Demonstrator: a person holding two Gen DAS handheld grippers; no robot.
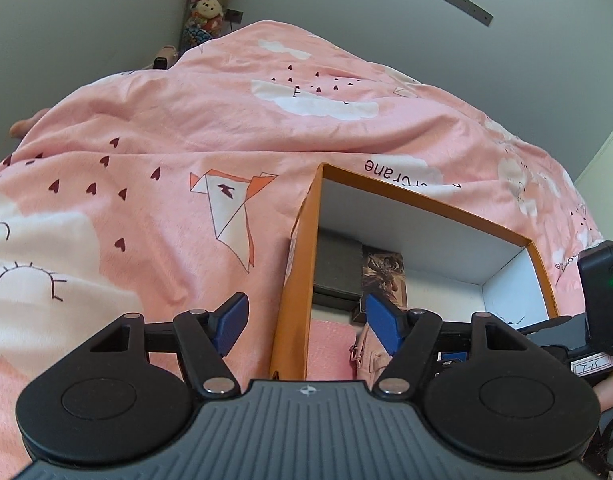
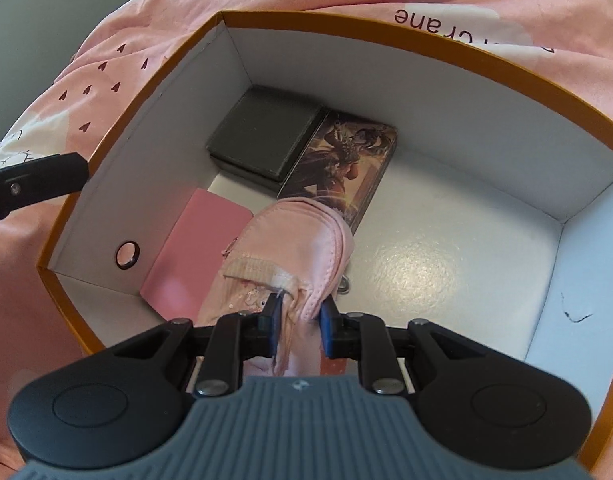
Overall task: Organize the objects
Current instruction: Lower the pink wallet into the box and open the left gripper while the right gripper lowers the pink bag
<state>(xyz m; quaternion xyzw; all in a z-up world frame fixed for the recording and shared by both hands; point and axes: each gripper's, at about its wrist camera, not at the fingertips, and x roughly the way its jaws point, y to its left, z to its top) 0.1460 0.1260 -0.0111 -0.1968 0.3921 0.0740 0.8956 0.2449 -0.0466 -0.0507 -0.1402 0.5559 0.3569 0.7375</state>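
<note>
Right tongs [image 2: 296, 316] pinching pink pouch [image 2: 290, 240], lowering it into orange box [image 2: 106, 136], pouch lying over pink notebook [image 2: 194, 248]. Step in hand, by my reading: placing pouch inside.

Next move calls for release, then lift clear of box wall.

Left tongs [image 1: 306, 322] spread, nothing between, straddling box's orange wall.

Black case [image 2: 262, 136] and illustrated card box [image 2: 346, 160] already at box back.

Bed cover [image 1: 166, 128] print partly legible: "crane". Card box writing too small.
</note>
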